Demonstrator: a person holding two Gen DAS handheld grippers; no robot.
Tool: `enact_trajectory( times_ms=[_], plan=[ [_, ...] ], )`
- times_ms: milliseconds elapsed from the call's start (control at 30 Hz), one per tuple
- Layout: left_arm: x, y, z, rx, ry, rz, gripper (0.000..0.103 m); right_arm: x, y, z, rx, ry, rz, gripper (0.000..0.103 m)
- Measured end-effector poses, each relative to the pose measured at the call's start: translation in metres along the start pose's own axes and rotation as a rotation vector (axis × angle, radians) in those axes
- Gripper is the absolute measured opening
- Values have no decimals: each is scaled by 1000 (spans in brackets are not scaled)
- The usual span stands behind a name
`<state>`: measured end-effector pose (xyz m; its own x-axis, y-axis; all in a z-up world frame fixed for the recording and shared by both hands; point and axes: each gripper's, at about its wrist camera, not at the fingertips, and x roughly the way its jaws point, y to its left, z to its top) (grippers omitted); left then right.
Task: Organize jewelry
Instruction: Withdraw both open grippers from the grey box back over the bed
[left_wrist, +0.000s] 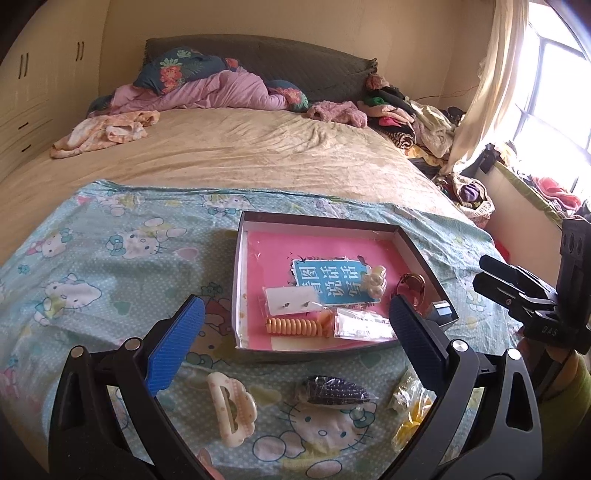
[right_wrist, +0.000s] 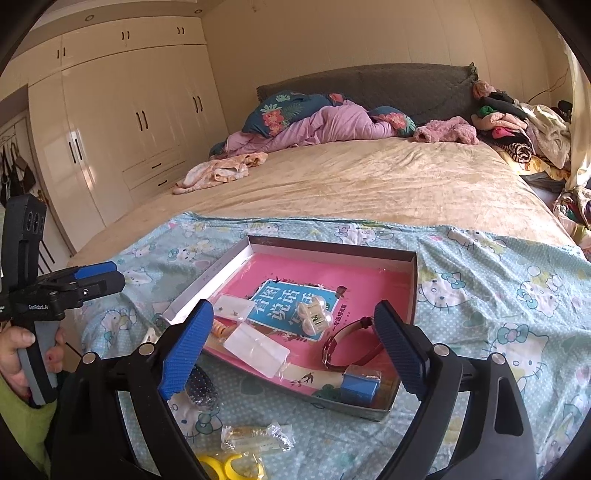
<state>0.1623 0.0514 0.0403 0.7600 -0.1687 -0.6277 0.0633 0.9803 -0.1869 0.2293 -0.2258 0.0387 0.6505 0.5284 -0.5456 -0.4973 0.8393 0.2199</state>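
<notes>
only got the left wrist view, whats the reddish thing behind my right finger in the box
Observer: A red strap curled into a loop, lying in the box next to a small blue cube.
Operator: and the yellow stuff at the front
Observer: Yellow hoops on the sheet, just in front of a clear bag of small pieces.
Operator: right hand-held gripper carrying anything
Observer: No, the right hand-held gripper is open, with nothing between its fingers.

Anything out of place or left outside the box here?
Yes. A cream hair clip, a dark beaded packet and a yellow packet lie on the sheet in front of the box, while the other pieces are inside. Nothing looks spilled or broken.
</notes>
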Motion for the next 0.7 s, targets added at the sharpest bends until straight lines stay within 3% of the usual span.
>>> enact_trajectory(
  times_ms=[700],
  plan=[
    [-27, 6, -25, -3, -5, 10, 93, -31, 32, -15, -45, 14, 24, 91]
  ],
)
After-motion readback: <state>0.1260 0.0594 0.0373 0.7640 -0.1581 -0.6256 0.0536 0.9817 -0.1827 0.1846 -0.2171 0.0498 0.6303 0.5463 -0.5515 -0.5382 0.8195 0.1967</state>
